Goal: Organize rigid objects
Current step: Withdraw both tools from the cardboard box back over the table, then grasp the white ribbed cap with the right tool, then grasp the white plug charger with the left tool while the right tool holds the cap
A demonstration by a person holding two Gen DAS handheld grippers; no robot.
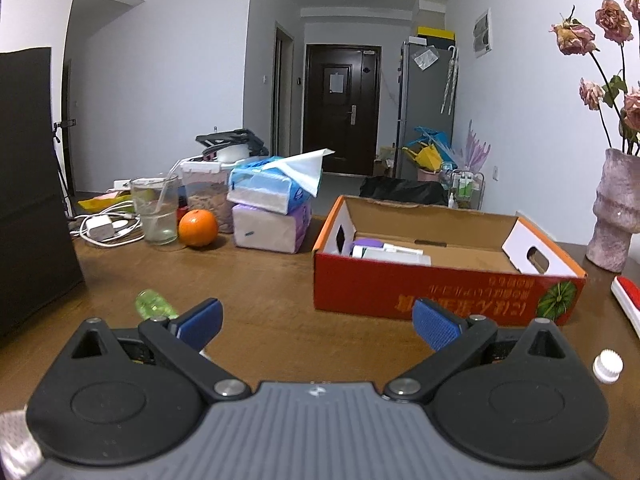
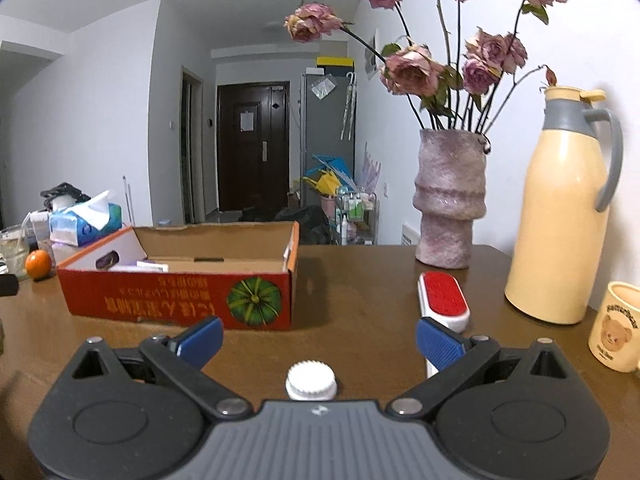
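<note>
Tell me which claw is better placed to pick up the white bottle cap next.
Right. The white bottle cap sits centred between the open right claw fingers, just ahead of it. For the open left claw, the same cap lies far off to its right side.

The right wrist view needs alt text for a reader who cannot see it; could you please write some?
The open right tool hovers over a wooden table, a white ribbed cap between its fingers. Ahead sit an orange cardboard box, a red lint brush, a vase of dried roses and a cream thermos.
</note>
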